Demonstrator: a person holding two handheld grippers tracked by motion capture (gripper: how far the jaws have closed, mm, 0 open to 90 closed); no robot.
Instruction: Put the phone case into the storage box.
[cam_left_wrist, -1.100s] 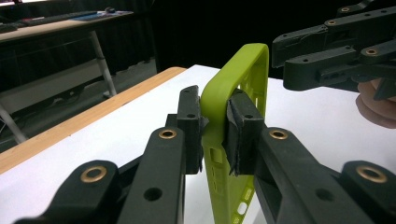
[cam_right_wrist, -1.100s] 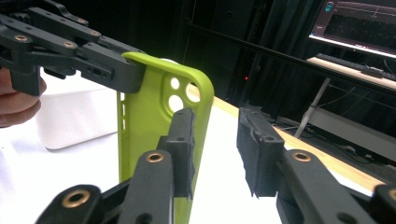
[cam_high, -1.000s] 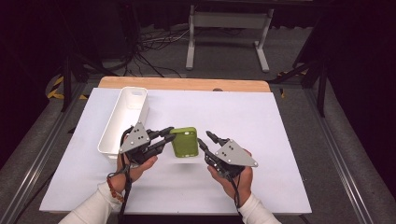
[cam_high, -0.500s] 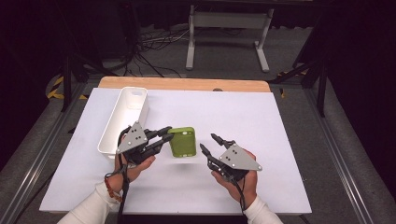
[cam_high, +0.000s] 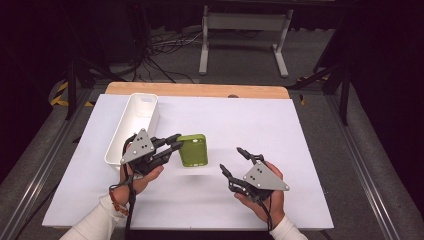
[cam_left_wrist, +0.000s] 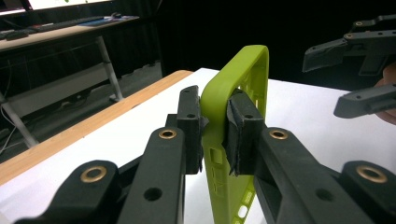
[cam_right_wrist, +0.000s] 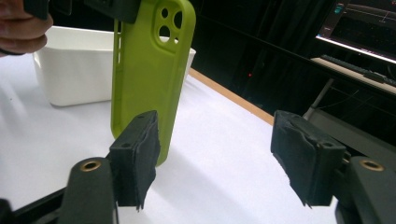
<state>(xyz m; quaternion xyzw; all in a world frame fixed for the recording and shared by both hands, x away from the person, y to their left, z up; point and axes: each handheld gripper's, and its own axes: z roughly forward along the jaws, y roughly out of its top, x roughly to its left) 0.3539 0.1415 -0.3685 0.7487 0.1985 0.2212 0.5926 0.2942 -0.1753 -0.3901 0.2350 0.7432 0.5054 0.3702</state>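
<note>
1. two grippers are at work: my left gripper (cam_high: 172, 145) has its jaws clamped on one edge wall of the lime-green phone case (cam_high: 194, 150), one pad inside the shell and one outside, as the left gripper view shows (cam_left_wrist: 233, 121).
2. the case hangs above the white table (cam_high: 280, 130), just right of the white bin (cam_high: 135, 125), with its shadow on the sheet below. in the right gripper view it stands upright, camera cutouts at the top (cam_right_wrist: 149, 60).
3. my right gripper (cam_high: 235, 162) sits apart from the case, on its right, holding nothing. its jaws have just been opening and now stand wide, with bare table between the pads.
4. i judge the main risk to be the hold itself: it pinches a thin, soft wall near one end, so the long free part can swing or peel out of the pads if i jerk the left hand.
5. if i bring the right gripper in crooked, one pad (cam_right_wrist: 137, 154) could knock the lower end before the other lands, twisting the case in the left grip.
6. closing the right jaws across the open shell could fold it instead of seizing it.
7. a drop here would land on the table, not in the bin.
</note>
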